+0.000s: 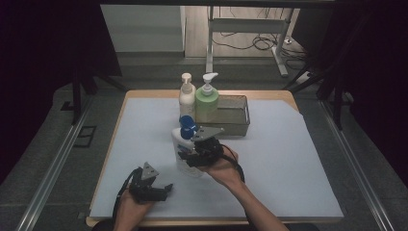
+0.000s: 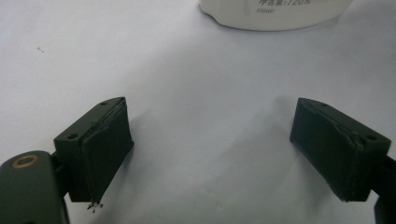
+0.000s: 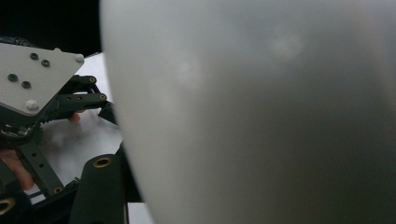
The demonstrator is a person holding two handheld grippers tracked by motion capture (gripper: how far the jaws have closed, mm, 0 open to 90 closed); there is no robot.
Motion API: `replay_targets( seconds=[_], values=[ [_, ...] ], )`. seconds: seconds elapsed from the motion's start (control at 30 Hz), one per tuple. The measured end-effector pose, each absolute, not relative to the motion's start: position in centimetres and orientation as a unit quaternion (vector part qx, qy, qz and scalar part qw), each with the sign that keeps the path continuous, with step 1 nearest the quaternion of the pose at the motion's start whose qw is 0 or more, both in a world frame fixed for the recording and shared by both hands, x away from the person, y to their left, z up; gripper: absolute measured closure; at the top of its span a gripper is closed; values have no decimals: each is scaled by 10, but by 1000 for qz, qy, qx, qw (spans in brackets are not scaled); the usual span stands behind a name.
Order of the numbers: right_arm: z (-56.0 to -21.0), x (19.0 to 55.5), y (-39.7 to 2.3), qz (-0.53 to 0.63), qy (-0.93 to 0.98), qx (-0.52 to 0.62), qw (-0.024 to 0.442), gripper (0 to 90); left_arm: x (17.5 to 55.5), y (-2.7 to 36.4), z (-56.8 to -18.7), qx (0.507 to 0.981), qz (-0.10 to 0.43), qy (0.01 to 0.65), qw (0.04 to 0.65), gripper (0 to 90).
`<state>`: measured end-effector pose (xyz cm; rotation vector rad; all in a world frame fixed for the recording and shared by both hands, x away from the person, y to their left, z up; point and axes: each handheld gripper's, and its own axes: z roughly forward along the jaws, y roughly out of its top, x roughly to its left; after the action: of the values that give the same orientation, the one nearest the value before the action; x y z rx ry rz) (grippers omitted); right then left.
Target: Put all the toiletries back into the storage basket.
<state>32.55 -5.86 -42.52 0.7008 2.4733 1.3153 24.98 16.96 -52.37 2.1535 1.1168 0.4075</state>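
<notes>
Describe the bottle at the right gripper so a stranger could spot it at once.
On the pale sheet covering the wooden table, in front of the metal mesh basket, stands a white plastic bottle. Unlike the cream and green pump bottles behind it, its pump is blue.

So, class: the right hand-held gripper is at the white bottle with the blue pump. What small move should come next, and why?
Probably finish closing the right hand-held gripper on the white bottle. The bottle's body sits close between its jaws in the right gripper view, but a firm grip cannot be confirmed. The left hand-held gripper rests open on the table, apart from the bottle, so it can wait.
</notes>
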Motion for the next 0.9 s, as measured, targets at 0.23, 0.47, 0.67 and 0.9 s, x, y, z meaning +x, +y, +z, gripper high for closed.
replay_targets(
  seconds=[0.23,0.47,0.67,0.9],
  values=[
    [-424,324,-59,451,847,250,131,392,250,170,-524,825,156,428,334,121],
    [-419,321,-62,439,846,267,140,395,250,170,-524,825,156,428,334,121],
    [-409,318,-72,434,846,271,150,396,250,170,-524,825,155,428,334,121],
    [-402,318,-89,433,839,288,159,396,250,170,-524,825,155,428,334,121]
  ],
)
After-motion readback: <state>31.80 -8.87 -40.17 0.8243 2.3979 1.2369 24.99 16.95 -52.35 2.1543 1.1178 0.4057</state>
